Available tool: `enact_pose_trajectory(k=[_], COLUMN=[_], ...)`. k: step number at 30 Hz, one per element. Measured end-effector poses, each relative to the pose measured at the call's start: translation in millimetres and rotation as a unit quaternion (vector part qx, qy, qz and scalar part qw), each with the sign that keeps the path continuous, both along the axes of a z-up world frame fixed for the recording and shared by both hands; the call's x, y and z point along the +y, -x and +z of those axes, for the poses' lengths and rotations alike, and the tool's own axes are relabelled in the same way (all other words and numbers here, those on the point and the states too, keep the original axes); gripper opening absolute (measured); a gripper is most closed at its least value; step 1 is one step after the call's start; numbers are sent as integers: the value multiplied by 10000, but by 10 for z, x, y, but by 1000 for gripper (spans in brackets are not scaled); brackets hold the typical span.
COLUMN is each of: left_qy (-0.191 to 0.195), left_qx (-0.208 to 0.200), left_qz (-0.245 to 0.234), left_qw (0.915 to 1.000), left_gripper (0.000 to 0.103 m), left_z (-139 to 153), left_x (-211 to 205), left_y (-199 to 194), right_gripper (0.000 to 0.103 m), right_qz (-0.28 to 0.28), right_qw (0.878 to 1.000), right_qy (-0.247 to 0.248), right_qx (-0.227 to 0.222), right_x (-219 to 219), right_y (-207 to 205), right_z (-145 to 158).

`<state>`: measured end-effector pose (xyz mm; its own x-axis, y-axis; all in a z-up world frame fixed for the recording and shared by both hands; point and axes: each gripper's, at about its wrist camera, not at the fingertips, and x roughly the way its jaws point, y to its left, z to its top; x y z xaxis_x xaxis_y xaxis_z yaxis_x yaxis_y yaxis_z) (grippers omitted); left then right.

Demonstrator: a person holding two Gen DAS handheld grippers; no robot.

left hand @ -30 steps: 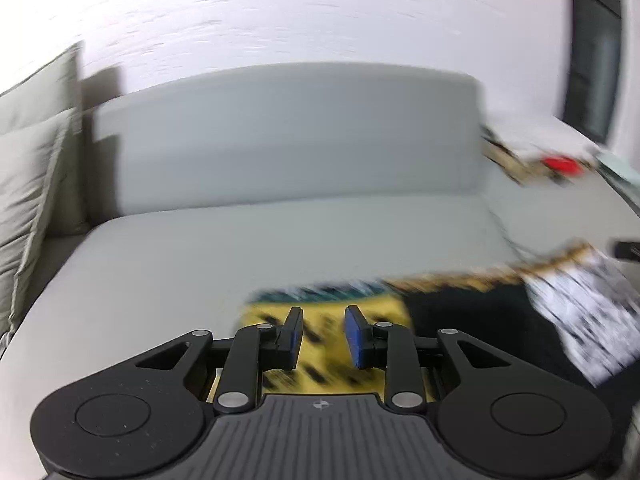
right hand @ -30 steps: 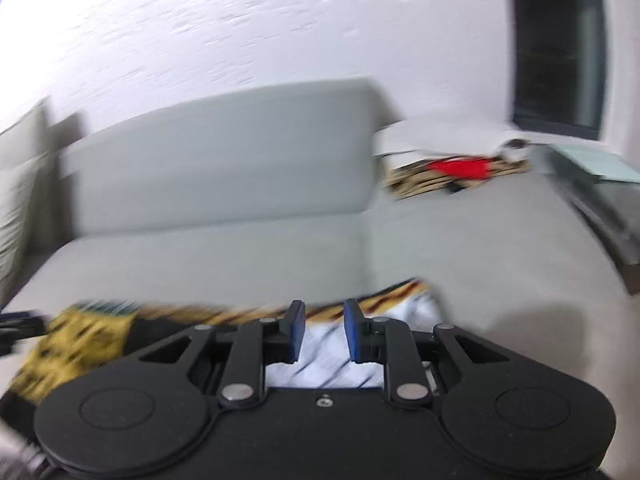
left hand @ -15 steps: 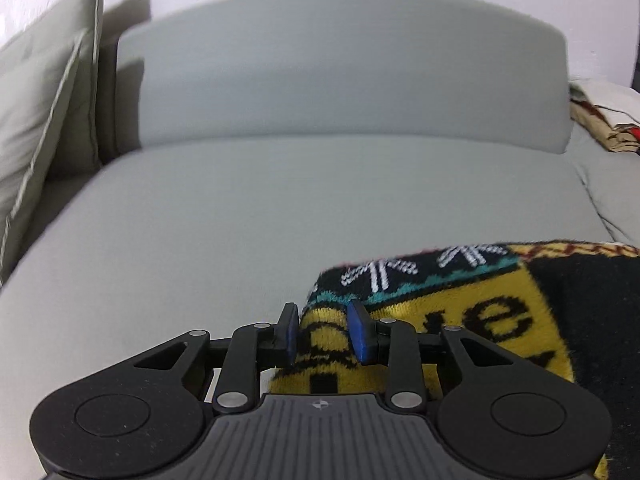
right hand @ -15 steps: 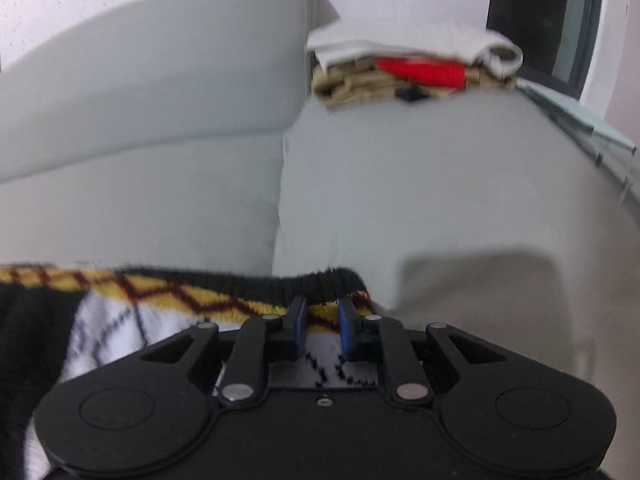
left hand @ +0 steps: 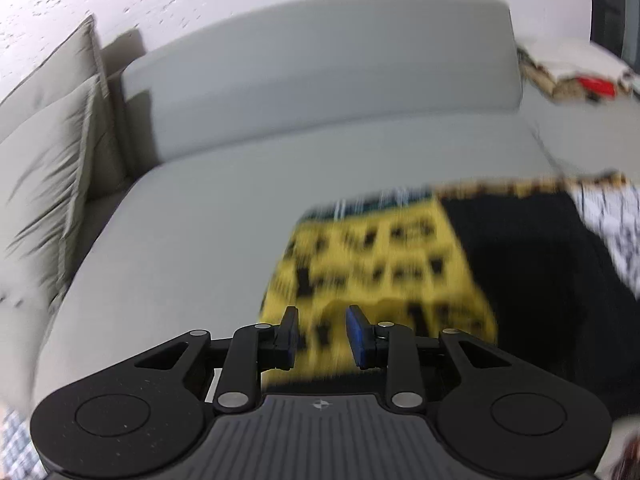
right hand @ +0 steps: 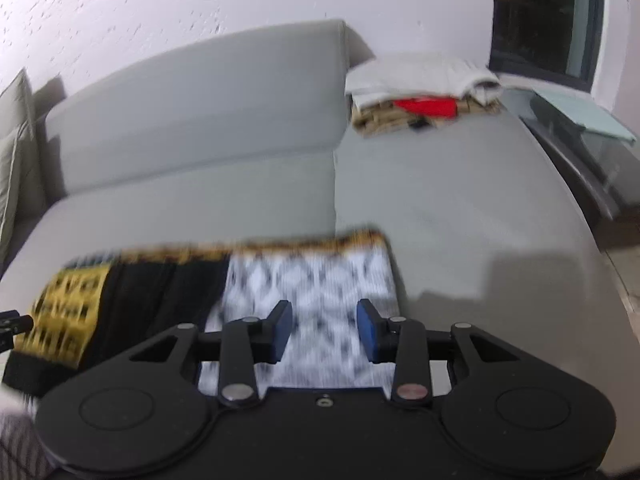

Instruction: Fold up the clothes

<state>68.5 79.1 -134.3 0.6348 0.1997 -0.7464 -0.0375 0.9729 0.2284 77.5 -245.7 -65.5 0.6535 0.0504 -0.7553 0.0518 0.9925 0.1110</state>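
**Fingers (left hand: 360,336) apart on both grippers, knit garment (left hand: 380,264) flat on the sofa (left hand: 224,240)**

Left wrist view. Blue-padded fingers of the left gripper (left hand: 322,332) at 6 o'clock, with a modest gap between them. Yellow cloth in that gap, with a small raised fold right at the tips. Too blurred to tell whether pinched or merely lying behind the pads. Knit garment spread on the grey sofa seat, running from the centre out to 3 o'clock. Yellow panel with black marks nearest the tips, then a black panel, then a white-and-black patterned panel at the 3 o'clock edge. Gold-and-dark band along the far hem. Two grey pillows (left hand: 44,168) leaning at 9 o'clock. Stack of folded clothes (left hand: 576,76) at 2 o'clock, well apart from the knit garment.

Right wrist view. Fingers (right hand: 370,330) of the right gripper (right hand: 324,330) at 6 o'clock, wider apart than the left pair, jaws having just been opening. White-and-black panel of the knit garment (right hand: 168,292) visible through the gap, below the pads and not pressed by them; nothing gripped. Black and yellow panels stretching away toward 9 o'clock. Stack of folded clothes (right hand: 420,96) at 1 o'clock on the sofa's far corner, white on top, a red piece beneath. Dark window (right hand: 544,20) at 1 o'clock. Glass-topped table (right hand: 580,132) at 2 o'clock, just beside the sofa.
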Motion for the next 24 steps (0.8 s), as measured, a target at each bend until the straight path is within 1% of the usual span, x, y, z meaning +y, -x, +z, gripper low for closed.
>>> enact_pose_trajectory(k=[1, 3, 4, 5, 7, 10, 12, 14, 15, 16, 17, 18, 20, 23, 24], left_qy=[-96, -195, -233, -285, -337, -341, -330, -359, -376, -393, -361, -271, -118, -149, -168], left_qx=[75, 250, 303, 336, 447, 619, 689, 714, 665, 601, 524, 460, 299, 51, 0], left_qz=[85, 170, 157, 114, 56, -28, -12, 33, 51, 67, 55, 39, -31, -173, -217], left_qw=[9999, 9994, 9991, 9990, 9984, 9975, 9971, 9968, 9971, 9974, 9980, 9986, 9995, 9997, 9996], left_gripper=[29, 27, 27, 26, 25, 25, 25, 25, 25, 25, 26, 29, 37, 44, 45], left_z=[-34, -134, -174, -216, -287, -365, -361, -302, -239, -168, -82, 2, 154, 283, 306], left_x=[-1, 48, 60, 78, 82, 78, 81, 73, 58, 41, 22, 3, -68, -238, -299], left_y=[91, 140, 146, 130, 61, -17, -43, -47, -22, 10, 62, 119, 226, 334, 355], right_gripper=[35, 34, 27, 25, 25, 24, 24, 24, 25, 27, 34, 38, 65, 80, 82], right_qz=[-19, -72, -120, -158, -183, -22, -70, -82, -40, 2, 25, 20, -28, -103, -151], right_qw=[9999, 9993, 9986, 9978, 9968, 9948, 9941, 9935, 9935, 9935, 9941, 9955, 9978, 9985, 9974], right_qy=[16, 120, 180, 234, 224, 278, 305, 386, 422, 457, 434, 301, 17, -374, -622], right_qx=[98, 345, 482, 592, 741, 984, 1036, 1071, 1055, 1039, 996, 896, 655, 389, 345], right_x=[-17, -48, -63, -69, -79, -55, -22, 26, 38, 51, 47, 17, -44, -112, -158], right_y=[89, 186, 182, 168, 111, -41, -79, -76, -54, -32, 3, 59, 192, 357, 398], right_z=[-46, -182, -268, -361, -537, -788, -853, -796, -718, -641, -556, -456, -255, -59, -40])
